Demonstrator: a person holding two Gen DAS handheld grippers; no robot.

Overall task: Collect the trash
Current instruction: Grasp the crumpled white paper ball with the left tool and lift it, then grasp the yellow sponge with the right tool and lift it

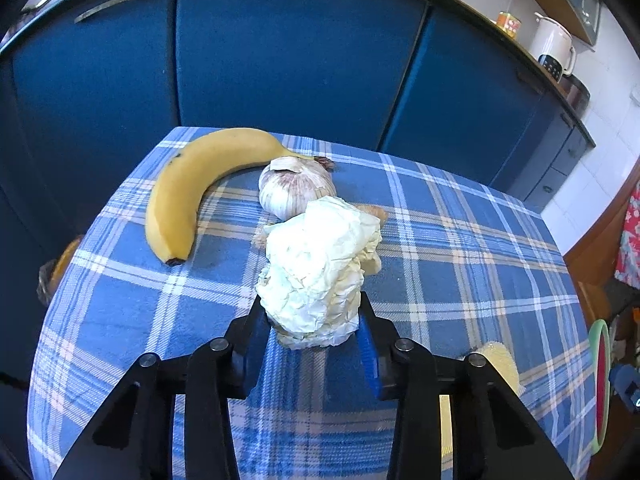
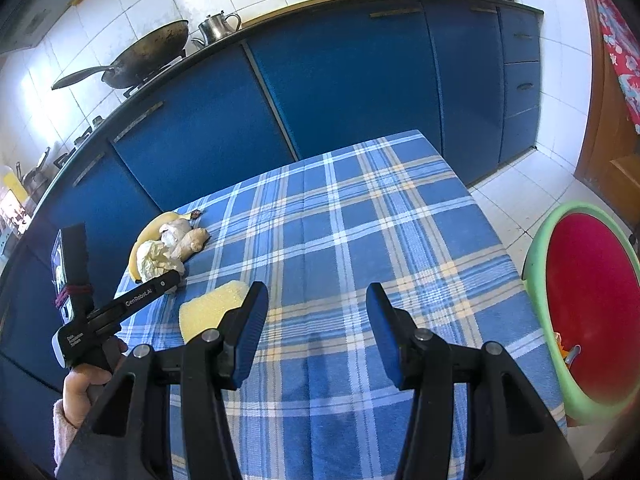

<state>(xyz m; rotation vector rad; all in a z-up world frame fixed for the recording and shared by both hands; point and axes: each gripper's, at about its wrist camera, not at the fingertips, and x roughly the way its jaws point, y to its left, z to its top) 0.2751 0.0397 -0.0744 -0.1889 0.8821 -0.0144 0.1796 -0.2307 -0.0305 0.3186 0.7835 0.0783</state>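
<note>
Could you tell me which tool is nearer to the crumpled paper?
Left. The left tool has the crumpled paper between its fingers; the right tool hovers open over bare tablecloth, well away.

Both wrist views look down across the plaid table, left close, right farther back, sharing the banana.

Home kitchen: blue cabinets, wok, kettle.

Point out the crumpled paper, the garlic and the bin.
paper (image 1: 320, 276), left wrist view, middle of the wad
garlic (image 1: 288, 190), left wrist view, its side
bin (image 2: 538, 248), right wrist view, green rim
</note>
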